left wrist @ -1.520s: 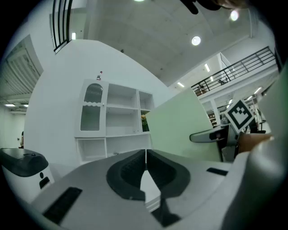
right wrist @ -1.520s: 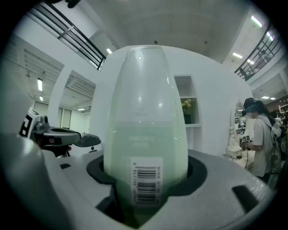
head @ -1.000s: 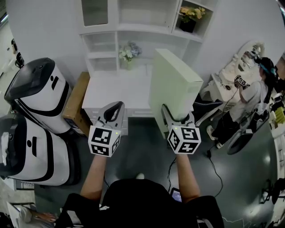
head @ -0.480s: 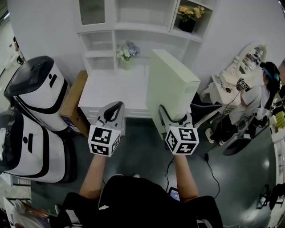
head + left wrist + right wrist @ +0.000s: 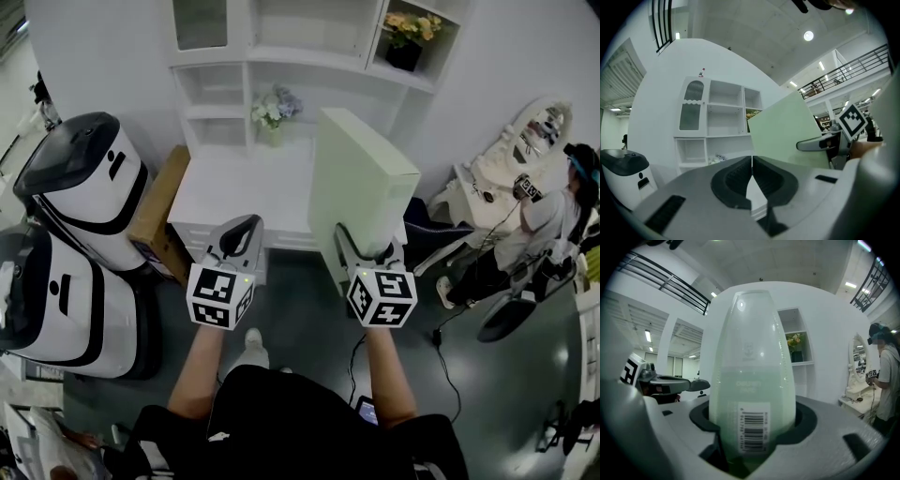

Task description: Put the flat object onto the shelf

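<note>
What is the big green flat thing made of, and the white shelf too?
The green flat thing looks like glossy cardboard or plastic-wrapped packaging: it shines under the lights and carries a printed barcode label. The white shelf looks like smooth painted wood or board; I can't tell which.

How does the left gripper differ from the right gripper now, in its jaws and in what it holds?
The left gripper has its jaws pressed together; the right gripper has its jaws apart. The left gripper holds nothing; the right gripper clamps the pale green flat box upright. Both point toward the white shelf unit.
</note>
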Tool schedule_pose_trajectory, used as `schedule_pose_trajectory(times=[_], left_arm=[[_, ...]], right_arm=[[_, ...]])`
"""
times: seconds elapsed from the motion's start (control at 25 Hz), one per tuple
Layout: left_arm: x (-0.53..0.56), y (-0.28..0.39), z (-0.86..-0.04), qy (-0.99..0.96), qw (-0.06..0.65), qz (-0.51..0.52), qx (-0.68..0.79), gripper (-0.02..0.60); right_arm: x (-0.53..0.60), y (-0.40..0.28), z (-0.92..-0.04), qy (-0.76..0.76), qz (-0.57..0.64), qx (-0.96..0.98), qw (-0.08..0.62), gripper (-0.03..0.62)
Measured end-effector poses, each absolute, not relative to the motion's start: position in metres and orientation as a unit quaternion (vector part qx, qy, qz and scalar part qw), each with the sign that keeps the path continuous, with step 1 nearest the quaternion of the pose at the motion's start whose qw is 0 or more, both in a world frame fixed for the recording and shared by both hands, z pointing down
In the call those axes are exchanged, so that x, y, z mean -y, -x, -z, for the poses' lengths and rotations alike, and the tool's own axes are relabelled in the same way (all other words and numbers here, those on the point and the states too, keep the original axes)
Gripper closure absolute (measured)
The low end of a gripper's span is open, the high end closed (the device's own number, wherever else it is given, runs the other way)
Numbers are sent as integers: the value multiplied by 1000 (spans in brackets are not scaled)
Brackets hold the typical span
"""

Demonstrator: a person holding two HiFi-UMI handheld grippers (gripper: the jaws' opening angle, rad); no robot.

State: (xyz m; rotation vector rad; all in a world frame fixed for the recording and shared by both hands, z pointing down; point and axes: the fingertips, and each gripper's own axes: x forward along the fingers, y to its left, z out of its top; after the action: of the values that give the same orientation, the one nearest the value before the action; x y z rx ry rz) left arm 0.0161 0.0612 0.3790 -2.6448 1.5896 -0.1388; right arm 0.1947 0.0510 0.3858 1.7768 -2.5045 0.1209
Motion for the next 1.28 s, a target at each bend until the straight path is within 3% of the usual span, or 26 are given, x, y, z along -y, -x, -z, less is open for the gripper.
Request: schedule_pose_trajectory(times=[1.28], left_arm=[[85, 11, -383, 855, 16, 57, -515, 572]], right_arm=[[95, -171, -395, -579, -52, 812, 40, 299]])
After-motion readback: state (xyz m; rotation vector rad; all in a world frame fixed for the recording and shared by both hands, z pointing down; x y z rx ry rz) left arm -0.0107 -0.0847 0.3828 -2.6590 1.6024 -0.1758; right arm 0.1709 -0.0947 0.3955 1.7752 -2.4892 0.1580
